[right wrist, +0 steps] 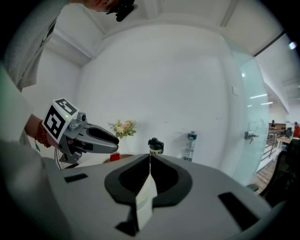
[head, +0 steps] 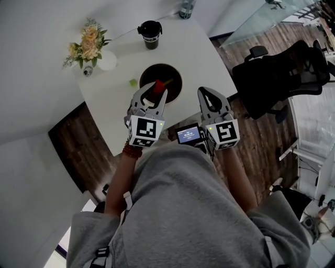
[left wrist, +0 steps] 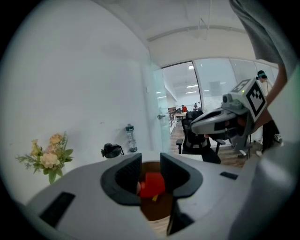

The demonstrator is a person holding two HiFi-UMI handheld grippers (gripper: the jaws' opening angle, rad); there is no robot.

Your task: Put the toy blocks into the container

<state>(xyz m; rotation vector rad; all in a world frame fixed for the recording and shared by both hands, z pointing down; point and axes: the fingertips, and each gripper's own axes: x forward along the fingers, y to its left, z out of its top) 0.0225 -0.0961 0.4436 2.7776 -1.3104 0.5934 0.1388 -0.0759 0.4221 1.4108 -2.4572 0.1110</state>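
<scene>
A red toy block is pinched between the pads of my left gripper, right over the near rim of a dark brown bowl on the white table. In the left gripper view the red block sits between the jaws with the bowl just beyond, a small yellow piece inside it. A green block lies on the table left of the bowl. My right gripper hovers to the right of the bowl, jaws closed together with nothing in them.
A vase of flowers stands at the table's back left, a black lidded cup behind the bowl, and a bottle at the far edge. A black office chair stands on the wooden floor to the right.
</scene>
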